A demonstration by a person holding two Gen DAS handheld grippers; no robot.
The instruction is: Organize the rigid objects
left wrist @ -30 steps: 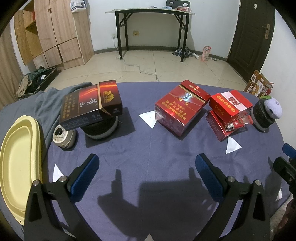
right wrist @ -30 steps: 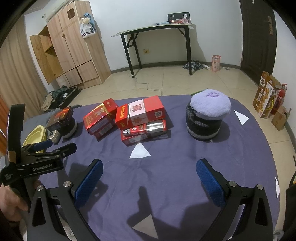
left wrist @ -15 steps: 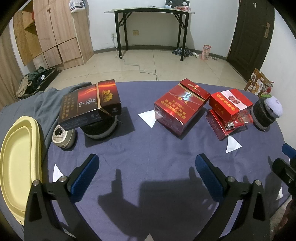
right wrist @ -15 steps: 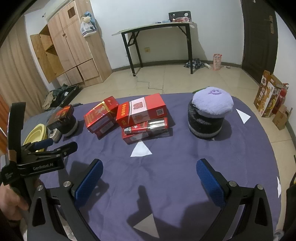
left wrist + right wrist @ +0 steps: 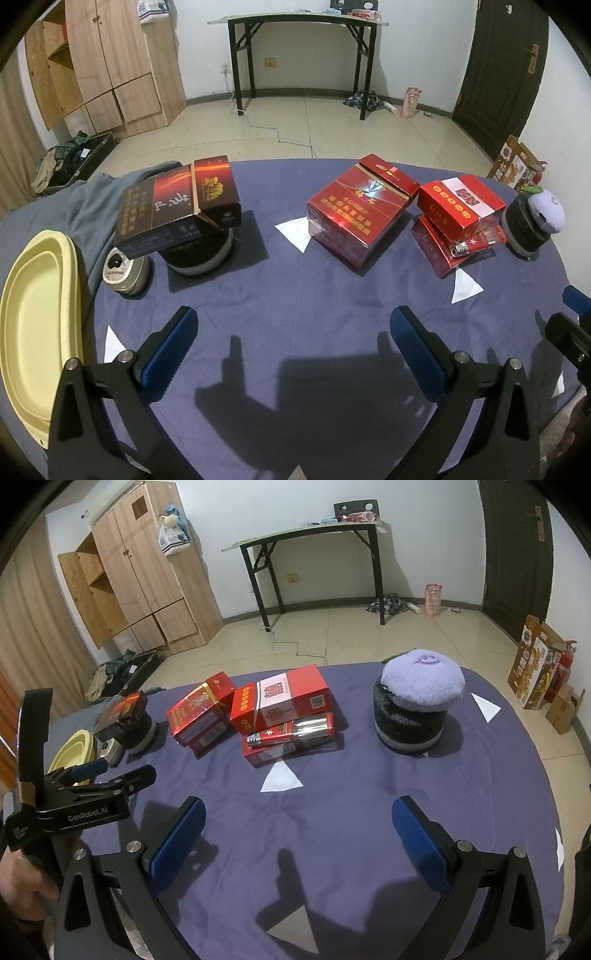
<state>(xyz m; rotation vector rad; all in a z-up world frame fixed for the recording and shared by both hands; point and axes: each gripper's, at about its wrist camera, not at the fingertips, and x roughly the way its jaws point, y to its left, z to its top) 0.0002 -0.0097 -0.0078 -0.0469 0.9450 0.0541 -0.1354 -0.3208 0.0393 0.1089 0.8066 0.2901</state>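
Both tools (image 5: 293,332) (image 5: 295,825) gape wide, empty; we'd judge the red box (image 5: 360,214) light, stiff (film-slick), so pinch its long sides

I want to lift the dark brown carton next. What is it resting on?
The dark brown carton sits tilted on a round black container with a grey band. The carton covers the container's top, so any lid or contents are hidden.

Light: dim indoor, from above and behind | Shadows: hard gripper shadows on near purple tablecloth (image 5: 295,295) | Glare: sheen on red carton (image 5: 358,210) wrap | Focus: sharp centre | Edges: strong fisheye bending, black corners
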